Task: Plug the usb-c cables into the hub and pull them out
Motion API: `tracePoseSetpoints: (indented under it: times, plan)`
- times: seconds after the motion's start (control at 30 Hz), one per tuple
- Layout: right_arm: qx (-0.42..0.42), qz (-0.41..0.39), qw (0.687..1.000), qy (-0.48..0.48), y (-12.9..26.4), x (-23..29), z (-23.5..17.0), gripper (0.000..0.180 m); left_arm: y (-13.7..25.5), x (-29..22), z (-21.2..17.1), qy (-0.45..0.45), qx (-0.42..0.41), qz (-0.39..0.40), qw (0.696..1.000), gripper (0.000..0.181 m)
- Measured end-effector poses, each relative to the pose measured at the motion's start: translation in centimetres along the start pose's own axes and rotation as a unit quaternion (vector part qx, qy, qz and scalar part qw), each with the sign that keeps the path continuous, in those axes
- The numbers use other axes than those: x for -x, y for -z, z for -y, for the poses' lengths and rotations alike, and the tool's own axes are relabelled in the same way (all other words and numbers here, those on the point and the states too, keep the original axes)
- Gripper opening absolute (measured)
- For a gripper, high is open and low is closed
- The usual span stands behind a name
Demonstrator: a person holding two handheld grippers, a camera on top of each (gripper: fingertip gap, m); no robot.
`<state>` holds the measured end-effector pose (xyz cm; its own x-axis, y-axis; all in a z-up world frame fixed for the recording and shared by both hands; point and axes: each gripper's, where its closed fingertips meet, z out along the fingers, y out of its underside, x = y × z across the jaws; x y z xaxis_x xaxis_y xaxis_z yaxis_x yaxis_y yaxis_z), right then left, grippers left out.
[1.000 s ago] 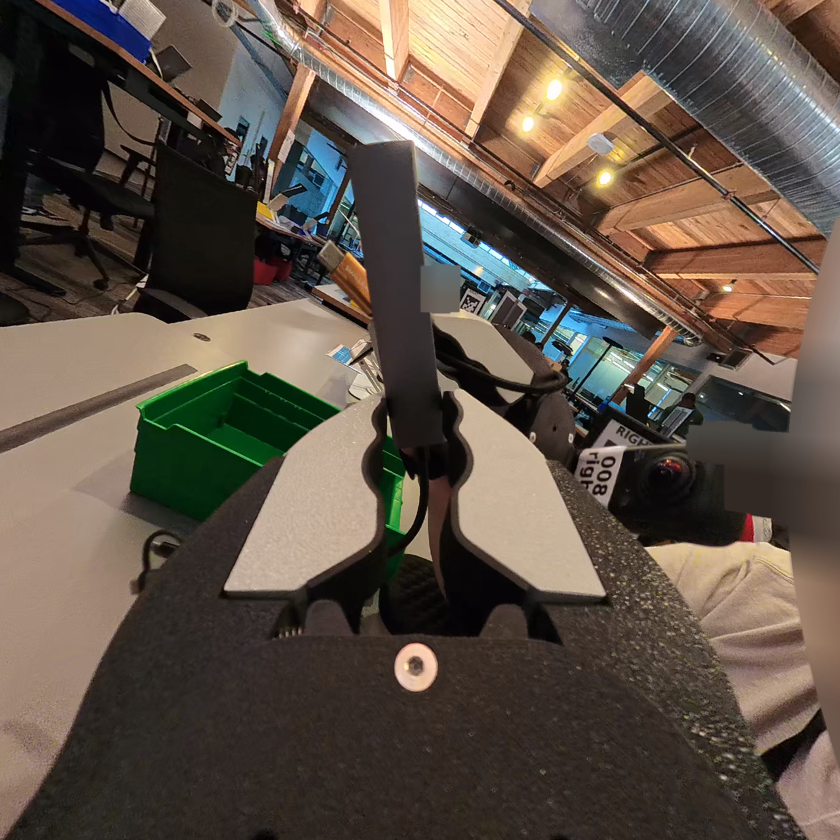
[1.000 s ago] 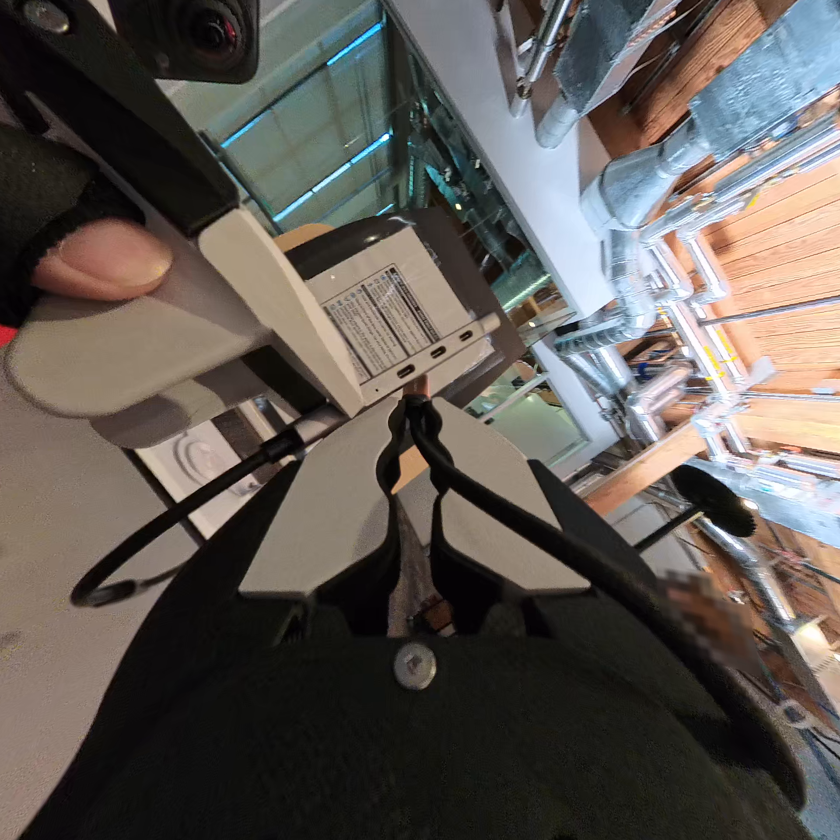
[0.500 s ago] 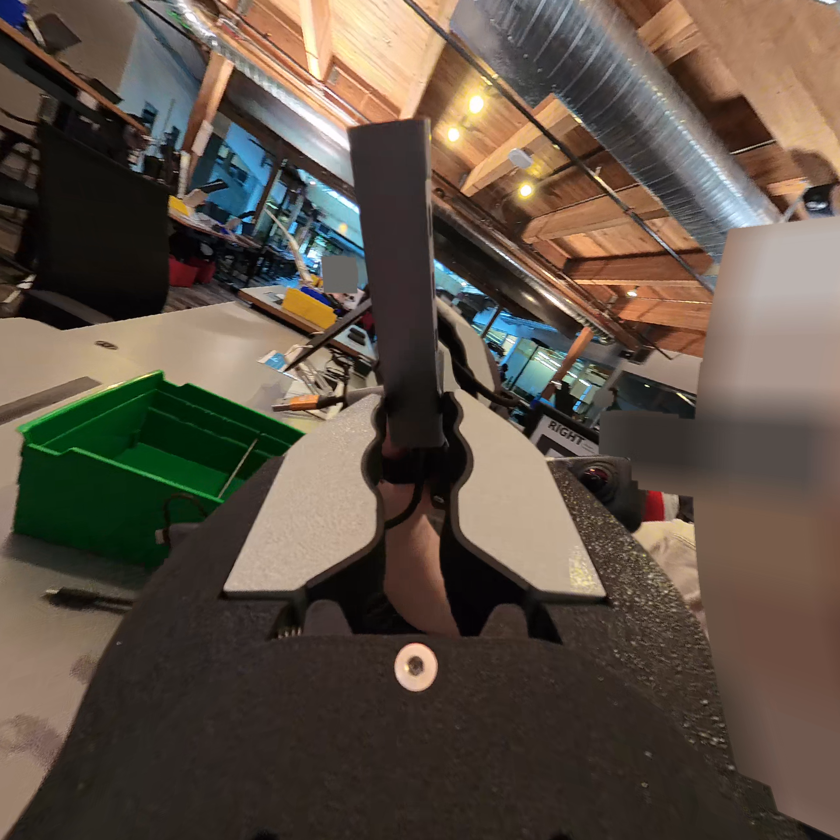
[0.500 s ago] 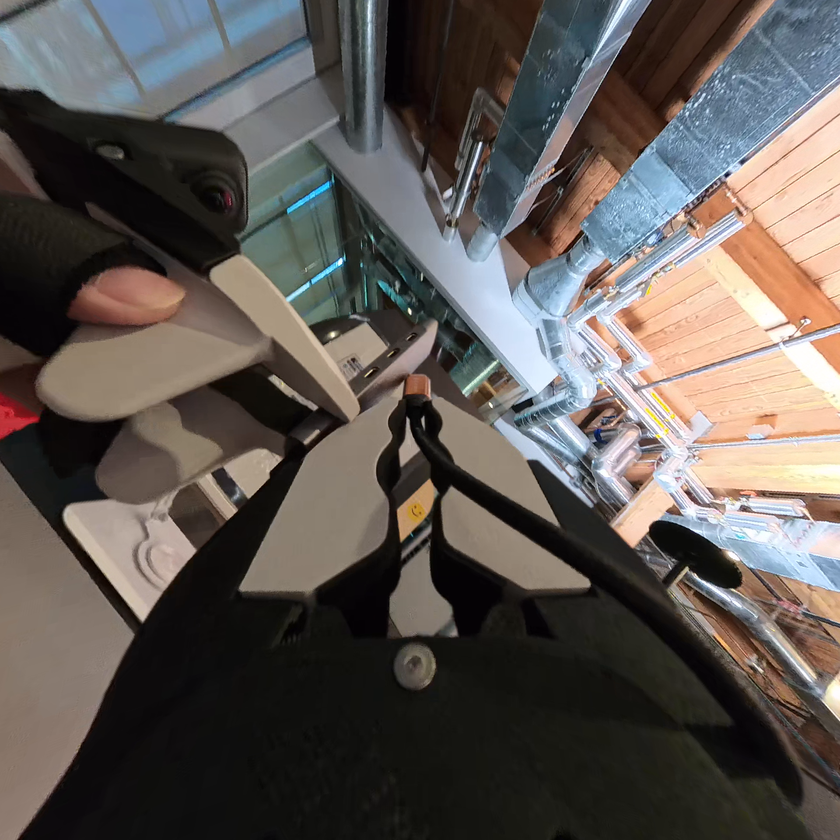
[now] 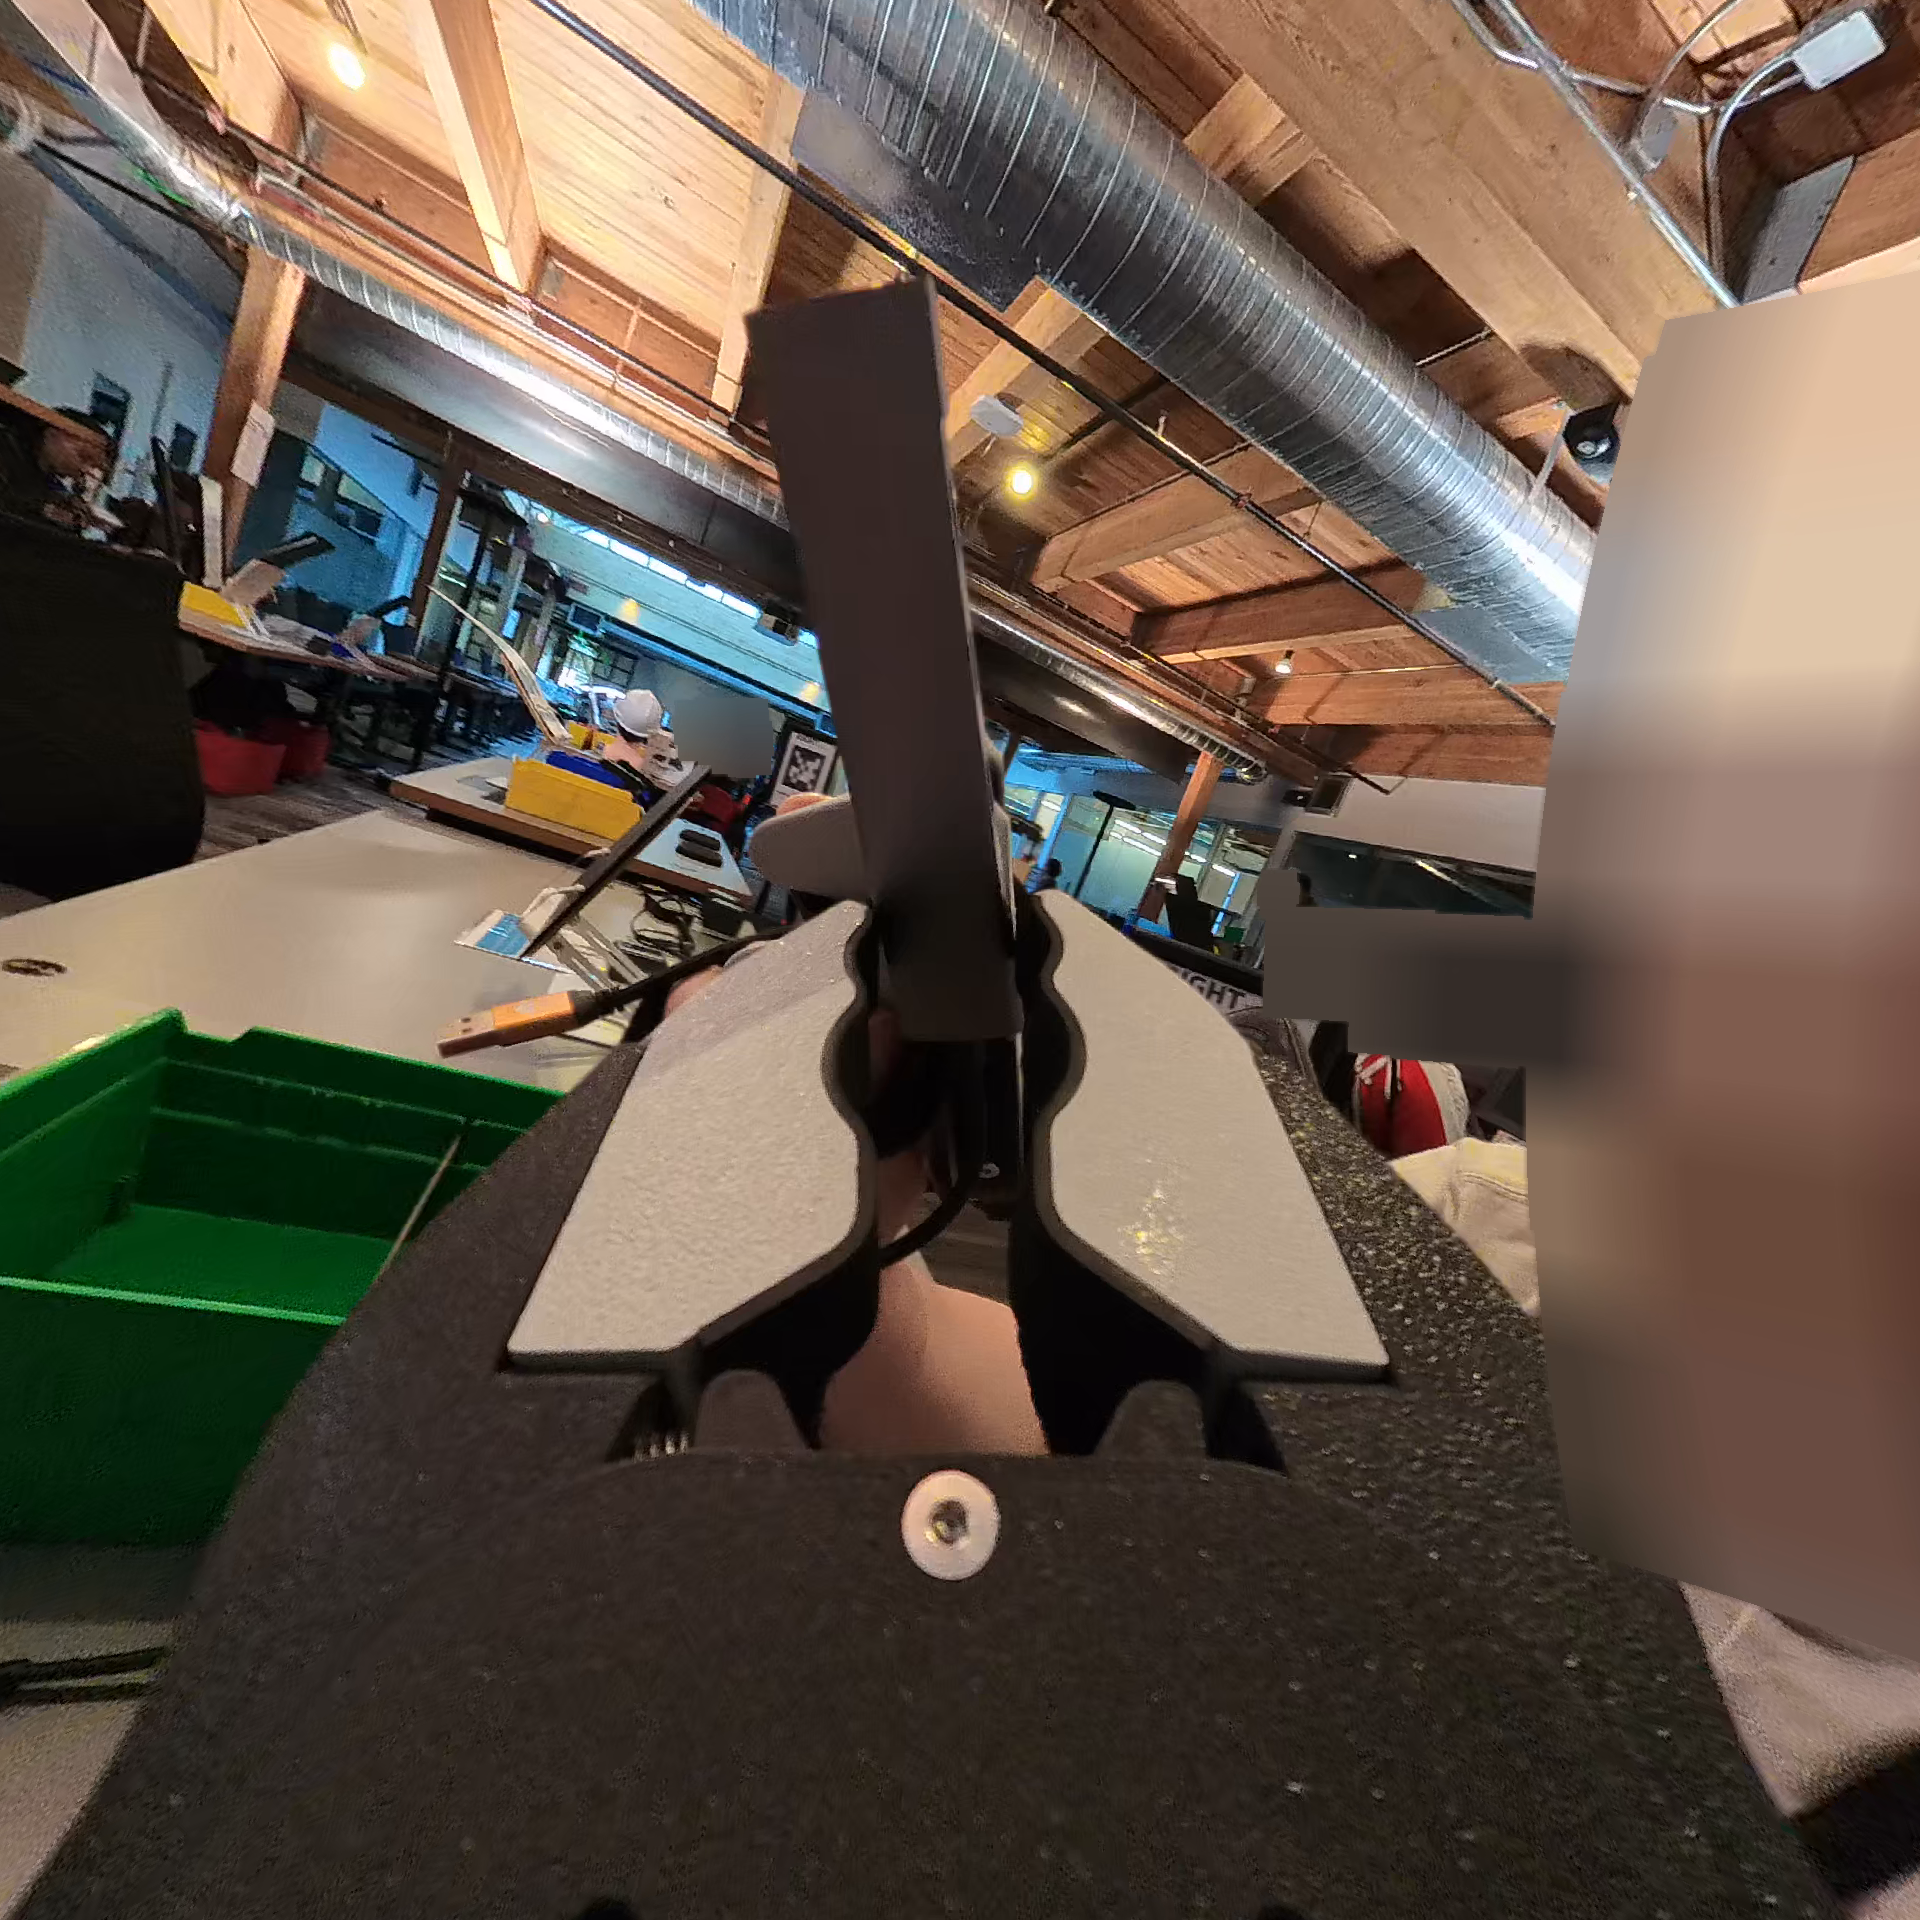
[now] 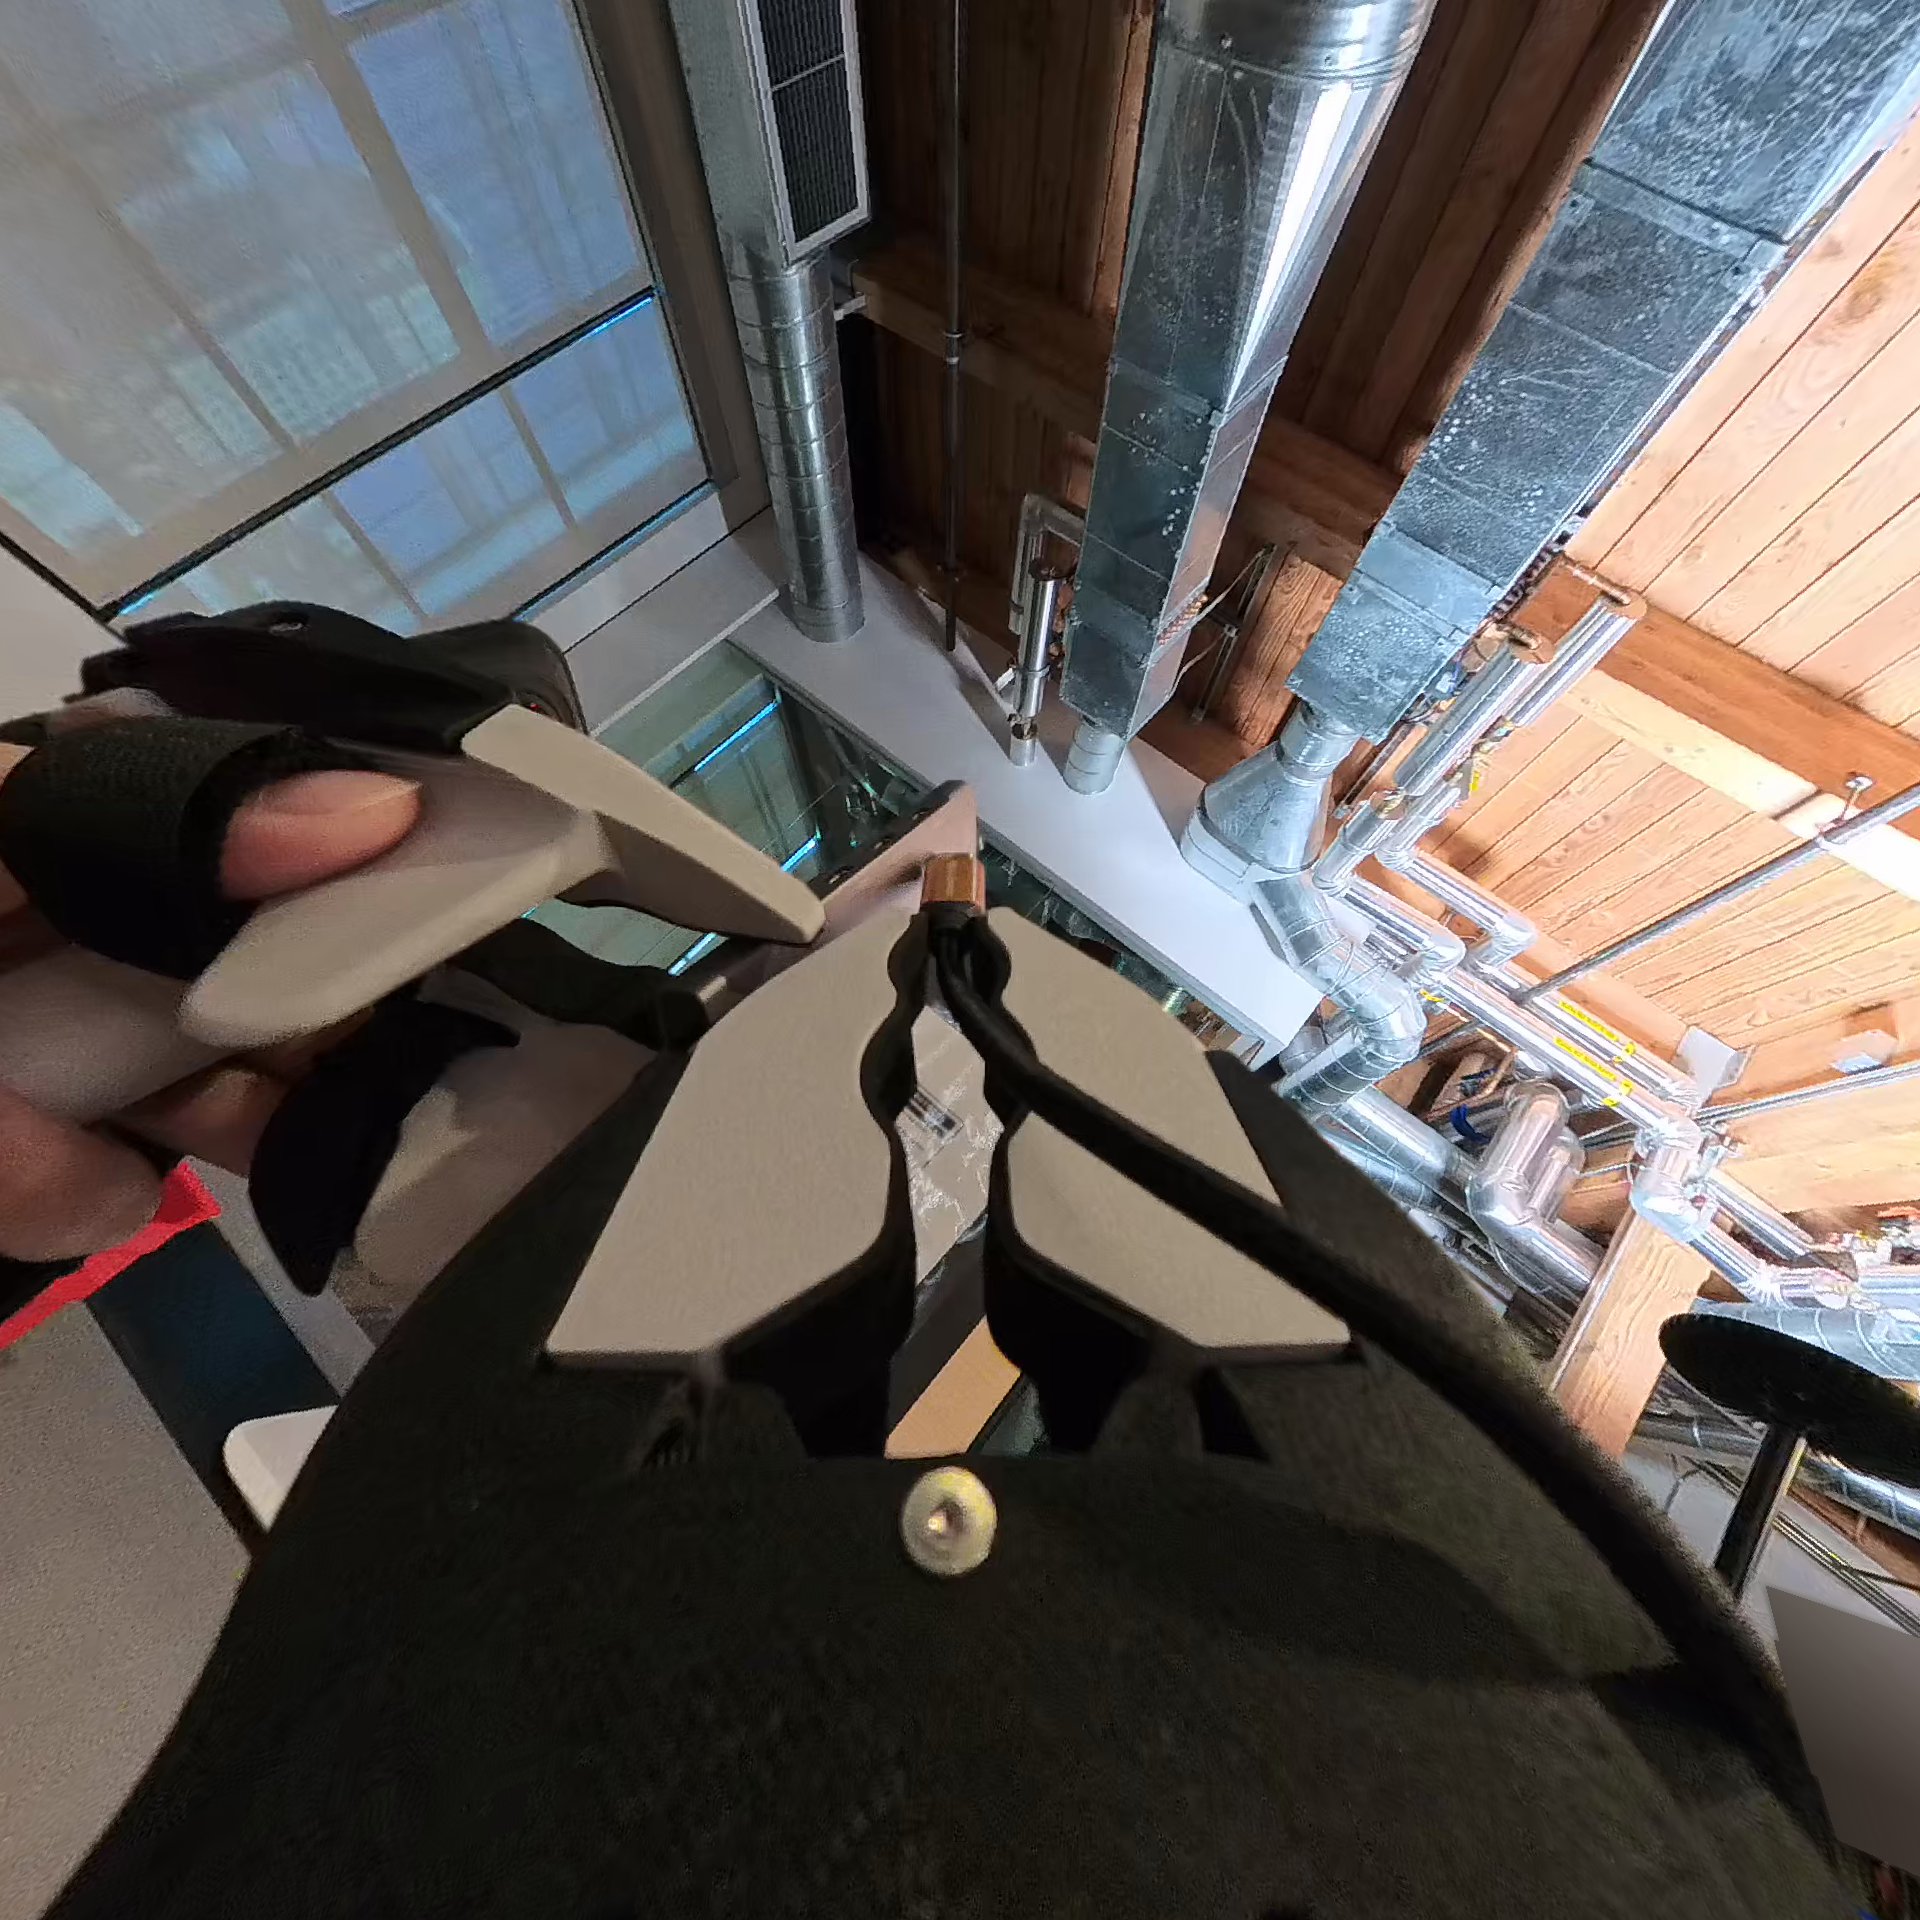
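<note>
Left gripper [image 5: 943, 971] clamped on the dark hub [image 5: 883, 665], held upright, raised above the grey table [image 5: 291, 925]. Right gripper [image 6: 951, 935] pinched on the black cable [image 6: 1122, 1143], its copper plug [image 6: 954, 883] poking past the tips, just beside the hub's edge [image 6: 914, 847]. Green bin [image 5: 156, 1247] at the table's near left.

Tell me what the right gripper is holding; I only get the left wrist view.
Observer: The right gripper is shut on a black usb-c cable, its copper-coloured plug poking past the fingertips.
Operator: Is that plug in the hub?
Observer: It sits right against the edge of the hub; whether it is seated, I cannot tell.
Operator: What holds the left gripper?
Observer: A hand in a black fingerless glove grips the left gripper.
</note>
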<state>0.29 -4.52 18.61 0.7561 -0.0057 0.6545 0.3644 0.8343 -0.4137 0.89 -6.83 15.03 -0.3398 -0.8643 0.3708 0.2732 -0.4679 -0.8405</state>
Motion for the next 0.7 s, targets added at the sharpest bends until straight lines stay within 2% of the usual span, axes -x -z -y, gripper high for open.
tracePoseSetpoints:
  times: [0.1,0.2,0.47,0.57,0.7]
  plan:
    - [-0.011,-0.003,1.000,-0.009,0.2,-0.2,0.1,0.008,-0.3,-0.1,-0.1,-0.025,-0.003,0.010,1.000,0.024]
    - [-0.032,0.010,0.998,-0.058,0.3,-0.2,0.3,0.008,-0.5,-0.4,-0.1,-0.040,-0.004,0.012,0.999,0.024]
    - [-0.022,0.007,0.999,-0.044,0.2,0.1,-0.3,0.008,-0.3,0.4,-0.1,-0.055,0.006,0.054,0.997,0.024]
    - [0.000,0.015,1.000,-0.003,0.0,-0.2,-0.9,0.008,0.5,1.7,0.1,-0.091,0.024,0.116,0.989,0.024]
    - [0.022,0.069,0.997,0.041,0.1,-1.3,0.5,0.008,3.3,4.3,1.2,-0.182,0.056,0.252,0.949,0.024]
